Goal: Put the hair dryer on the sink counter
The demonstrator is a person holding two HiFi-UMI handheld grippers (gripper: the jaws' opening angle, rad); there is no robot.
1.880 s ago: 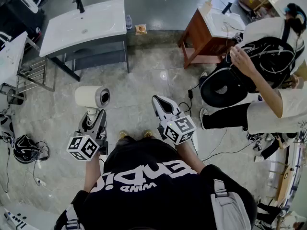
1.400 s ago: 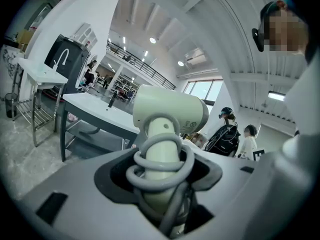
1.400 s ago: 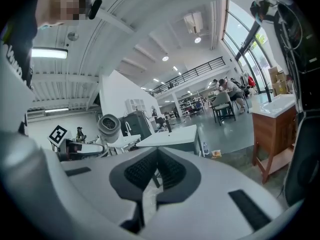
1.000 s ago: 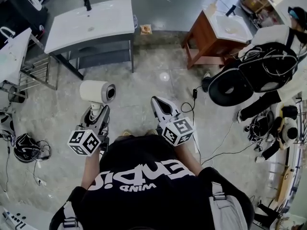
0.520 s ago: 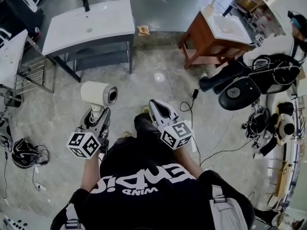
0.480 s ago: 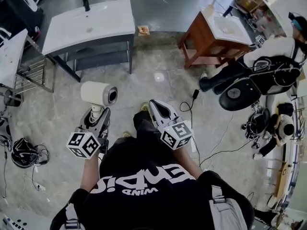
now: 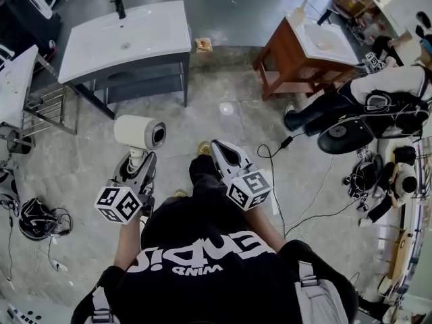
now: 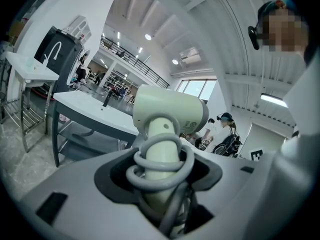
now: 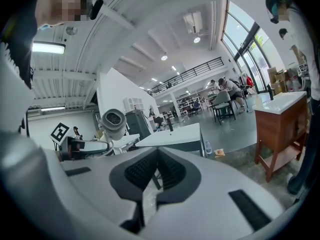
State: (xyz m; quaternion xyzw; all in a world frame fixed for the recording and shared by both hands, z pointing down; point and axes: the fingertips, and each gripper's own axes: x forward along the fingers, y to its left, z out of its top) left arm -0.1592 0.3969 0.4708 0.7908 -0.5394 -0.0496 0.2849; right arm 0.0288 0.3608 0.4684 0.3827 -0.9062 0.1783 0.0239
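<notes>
A white hair dryer stands upright in my left gripper, which is shut on its handle. The left gripper view shows the dryer from behind, with its grey cord coiled round the handle between the jaws. My right gripper hangs beside it over the floor, shut and empty. The sink counter, white-topped on a dark frame with a black tap, stands ahead at the upper left. From the right gripper view I see the dryer and the counter beyond.
A wooden vanity with a white basin stands at the upper right. A person with a black backpack bends beside it. Cables trail on the tiled floor at right. A metal rack and another white counter are at left.
The view has crept slightly toward the sink counter. The person at right has shifted further right. Both grippers keep their hold and spacing.
</notes>
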